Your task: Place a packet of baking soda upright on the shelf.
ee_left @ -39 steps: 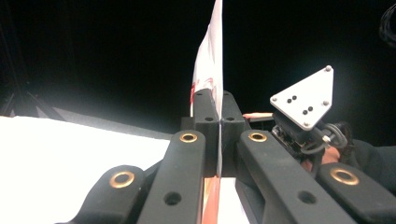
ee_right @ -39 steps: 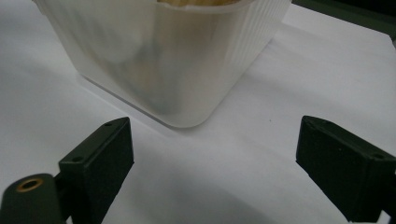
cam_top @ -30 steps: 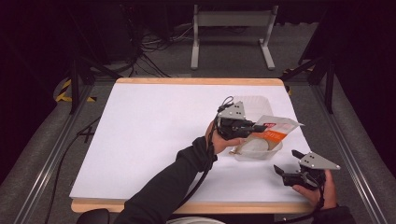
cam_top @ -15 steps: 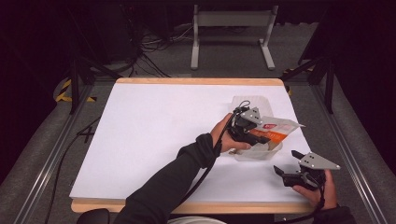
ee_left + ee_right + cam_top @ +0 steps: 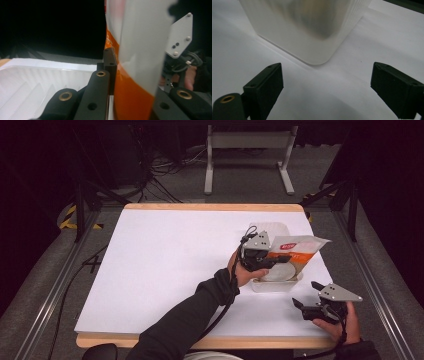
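near the front edge of the white tabletop (image 5: 165,265), the right tongs (image 5: 306,304) rest open. beyond them, the left tongs (image 5: 280,262) grip an orange-and-white packet (image 5: 299,247) over a clear plastic tray (image 5: 276,285) at the right side.

High view above table (image 5: 165,265); gripper views close on translucent container (image 5: 276,285).
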Motion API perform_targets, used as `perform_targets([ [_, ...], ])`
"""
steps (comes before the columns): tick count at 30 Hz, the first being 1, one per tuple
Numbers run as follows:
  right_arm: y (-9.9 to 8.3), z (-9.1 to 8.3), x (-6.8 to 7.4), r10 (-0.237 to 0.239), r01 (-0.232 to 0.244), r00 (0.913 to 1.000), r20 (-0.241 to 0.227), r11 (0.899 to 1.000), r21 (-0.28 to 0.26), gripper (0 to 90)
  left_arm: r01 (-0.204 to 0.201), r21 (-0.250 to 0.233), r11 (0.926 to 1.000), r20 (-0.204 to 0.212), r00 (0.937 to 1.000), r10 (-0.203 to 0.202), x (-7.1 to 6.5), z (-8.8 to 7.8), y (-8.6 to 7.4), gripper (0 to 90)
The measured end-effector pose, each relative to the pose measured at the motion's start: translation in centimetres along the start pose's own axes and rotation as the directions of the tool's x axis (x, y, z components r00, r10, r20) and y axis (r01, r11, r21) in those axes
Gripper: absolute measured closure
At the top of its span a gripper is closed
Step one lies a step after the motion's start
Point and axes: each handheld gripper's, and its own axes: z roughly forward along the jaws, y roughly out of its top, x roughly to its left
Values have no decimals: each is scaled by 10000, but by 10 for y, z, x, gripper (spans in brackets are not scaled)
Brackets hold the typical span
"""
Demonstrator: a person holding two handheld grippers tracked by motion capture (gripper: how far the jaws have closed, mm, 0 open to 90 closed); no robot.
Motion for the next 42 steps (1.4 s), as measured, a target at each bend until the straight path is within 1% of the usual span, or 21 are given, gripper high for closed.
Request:
perform_targets([
  [2, 0, 0, 0, -15, 15, 10000, -13, 10000, -5, 117, 133, -148, 9998, 132, 9998, -131, 1, 2, -8, 900],
  [3, 0, -1, 0, -23, 23, 10000, -18, 10000, -15, 117, 298, -242, 9993, 137, 9995, -294, 2, 2, -13, 900],
  [4, 0, -1, 0, -14, 13, 10000, -20, 10000, -25, 117, 564, -475, 9973, 392, 9977, -546, 3, 2, -19, 900],
  [5, 0, -1, 0, 10, -10, 10000, -25, 10000, -22, 117, 703, -543, 9960, 461, 9966, -678, 4, 2, -22, 900],
  [6, 0, -1, 0, 11, -11, 10000, -28, 10000, -13, 117, 713, -564, 9959, 435, 9967, -689, 4, 2, -26, 900],
  [8, 0, -1, 0, -42, 42, 10000, -26, 10000, -9, 117, 718, -357, 9968, 372, 9968, -705, 3, 4, -34, 900],
  [9, 0, -1, 1, -64, 64, 10000, -11, 10000, -4, 117, 790, -286, 9965, 443, 9960, -776, 2, 6, -39, 900],
  [10, 0, -1, 1, -46, 46, 10000, -15, 10000, -9, 117, 968, -423, 9944, 520, 9942, -946, 4, 5, -45, 900],
  [12, 0, 0, 1, -45, 45, 10000, -15, 10000, -5, 116, 1065, -488, 9931, 439, 9936, -1044, 5, 2, -47, 900],
  [13, 0, -1, 1, -56, 56, 10000, -28, 10000, 0, 116, 1096, -399, 9932, 457, 9931, -1077, 6, 1, -48, 900],
  [16, 0, 0, 1, -64, 64, 10000, -19, 10000, 26, 116, 924, -223, 9955, 451, 9948, -913, 5, -1, -48, 900],
  [18, 0, 0, 1, -74, 74, 10000, -30, 10000, 56, 116, 728, -74, 9973, 335, 9968, -725, 4, -2, -48, 899],
  [20, 0, 0, 1, -98, 98, 9999, -25, 9999, 27, 116, 654, 159, 9977, 218, 9976, -657, 5, -6, -49, 898],
  [24, 0, 0, 1, -74, 74, 10000, -12, 10000, 35, 115, 621, 391, 9973, 72, 9980, -624, 6, -10, -50, 887],
  [25, 0, 0, 1, -89, 89, 10000, -17, 10000, 40, 115, 534, 485, 9974, 24, 9986, -535, 6, -10, -49, 877],
  [26, 0, 0, 2, -93, 93, 10000, -9, 10000, 35, 115, 458, 631, 9970, -39, 9989, -457, 5, -13, -47, 864],
  [29, 0, 0, 2, -79, 79, 10000, 3, 10000, 35, 115, 498, 789, 9956, -89, 9987, -492, 7, -15, -46, 843],
  [35, 0, -1, 2, -57, 57, 10000, 40, 10000, 4, 115, 128, 1266, 9919, -118, 9999, -114, 7, -19, -39, 857],
  [38, 0, -1, 2, -30, 30, 10000, 7, 10000, 6, 115, 165, 1310, 9912, -159, 9998, -146, 8, -21, -38, 834],
  [40, 0, -2, 1, -53, 53, 10000, 32, 10000, -20, 115, 42, 1373, 9905, -160, 9999, -20, 7, -22, -36, 833],
  [42, 0, -2, 1, -52, 52, 10000, 17, 10000, -14, 115, 17, 1393, 9902, -200, 9998, 11, 7, -24, -36, 801],
])
